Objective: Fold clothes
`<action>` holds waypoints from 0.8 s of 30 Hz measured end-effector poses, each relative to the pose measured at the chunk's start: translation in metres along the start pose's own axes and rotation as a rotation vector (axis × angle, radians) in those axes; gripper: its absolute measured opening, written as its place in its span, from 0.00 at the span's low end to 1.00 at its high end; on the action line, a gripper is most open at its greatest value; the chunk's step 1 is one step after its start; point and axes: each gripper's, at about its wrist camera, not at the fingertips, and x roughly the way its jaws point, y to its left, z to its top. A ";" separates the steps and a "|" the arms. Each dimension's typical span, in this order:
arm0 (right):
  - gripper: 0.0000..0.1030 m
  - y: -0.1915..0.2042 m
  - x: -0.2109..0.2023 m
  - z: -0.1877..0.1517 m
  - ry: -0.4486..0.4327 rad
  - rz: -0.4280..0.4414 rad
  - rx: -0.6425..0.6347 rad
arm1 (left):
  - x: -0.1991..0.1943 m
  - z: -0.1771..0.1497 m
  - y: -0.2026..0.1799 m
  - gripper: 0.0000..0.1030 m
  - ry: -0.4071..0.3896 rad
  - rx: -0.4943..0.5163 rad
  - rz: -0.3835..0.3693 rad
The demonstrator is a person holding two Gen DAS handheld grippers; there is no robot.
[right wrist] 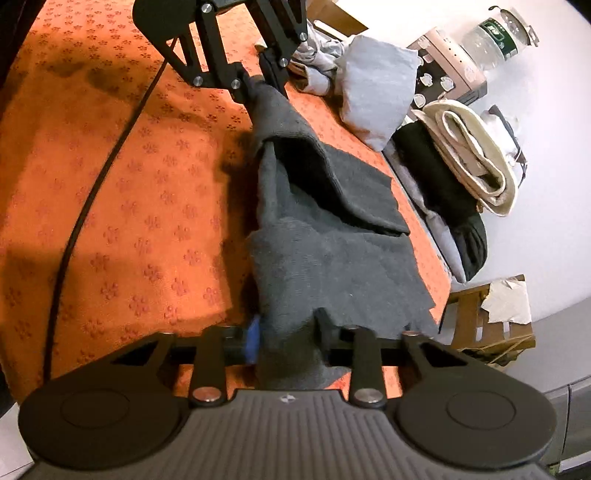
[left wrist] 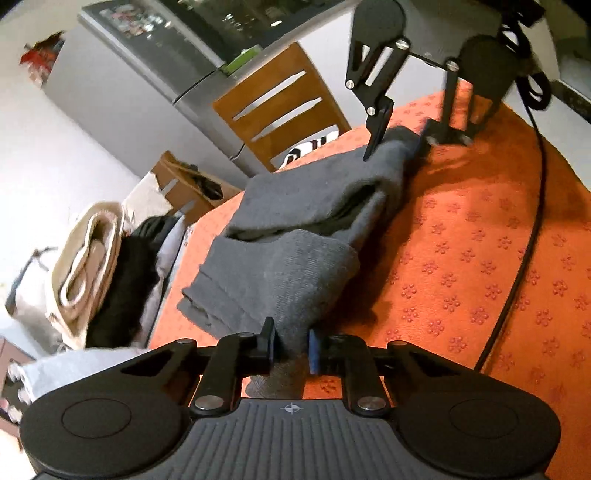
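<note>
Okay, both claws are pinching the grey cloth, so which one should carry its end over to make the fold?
Probably the left claw: the grey cloth near it looks flatter; by the right claw it bunches.

Place: looked like a home dining corner.
Table: covered by an orange flower-patterned tablecloth point(left wrist: 480, 258).
Seating: wooden slat-back chair point(left wrist: 280, 107).
Appliances: grey fridge point(left wrist: 155, 70); water dispenser point(right wrist: 491, 33).
Laundry: folded clothes pile point(right wrist: 461, 155) beside the table.

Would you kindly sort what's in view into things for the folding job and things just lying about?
For the job: grey garment, left claw, right claw, orange tablecloth.
Lying about: wooden chair, beige cloth roll, black cable, water bottle.
</note>
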 end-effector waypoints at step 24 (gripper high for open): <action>0.19 -0.046 -0.081 0.027 0.099 0.440 0.428 | -0.070 0.022 0.046 0.20 0.042 -0.018 -0.356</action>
